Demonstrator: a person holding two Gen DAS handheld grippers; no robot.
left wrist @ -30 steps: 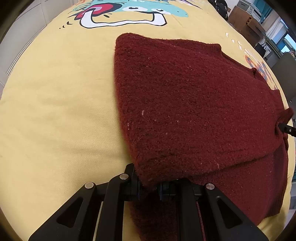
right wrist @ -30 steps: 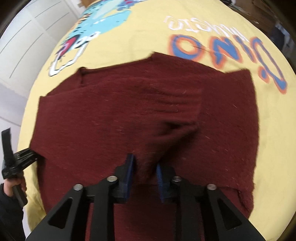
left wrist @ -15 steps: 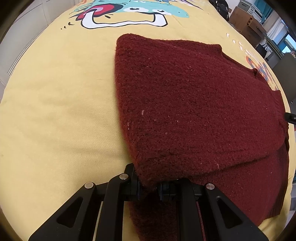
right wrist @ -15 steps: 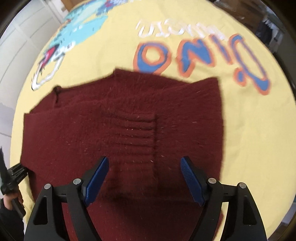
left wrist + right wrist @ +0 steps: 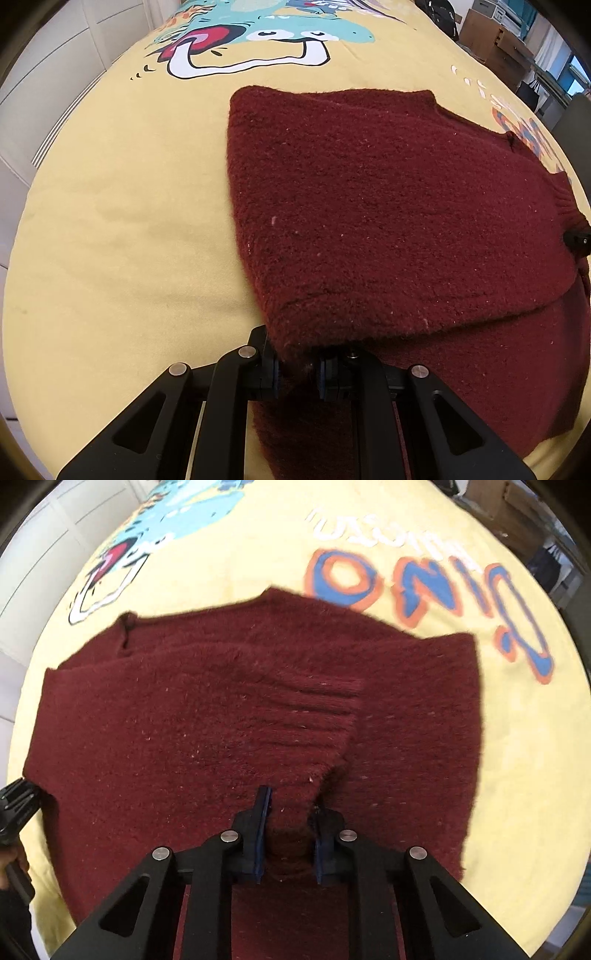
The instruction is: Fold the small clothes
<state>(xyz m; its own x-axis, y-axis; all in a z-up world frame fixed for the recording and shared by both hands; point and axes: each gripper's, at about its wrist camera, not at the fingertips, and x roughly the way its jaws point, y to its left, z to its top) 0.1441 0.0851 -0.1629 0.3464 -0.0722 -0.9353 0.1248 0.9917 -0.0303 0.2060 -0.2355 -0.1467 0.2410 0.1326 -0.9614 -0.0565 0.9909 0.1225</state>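
Yellow sheet point(image 5: 122, 229) w/ cartoon dinosaur print and blue-orange lettering covers the whole surface in both views. On it, towards the right side in the left wrist view, lies a dark red knit sweater point(image 5: 388, 206), partly folded: one layer doubled over another, lower layer sticking out at the near right edge. In the right wrist view the sweater point(image 5: 184, 716) spreads across the middle of the sheet, ribbed cuff of a sleeve lying on top near centre.

Left gripper point(image 5: 297, 373): jaws narrow, clamped on the near corner of the folded top layer, fabric bunched between the blue pads. It also shows at the left edge of the right wrist view, at the sweater's corner, a hand below it.

Right gripper point(image 5: 286, 834): jaws closing, nearly together, a lifted fold of sweater below the cuff pinched between the pads. Its tip shows at the right edge of the left wrist view.
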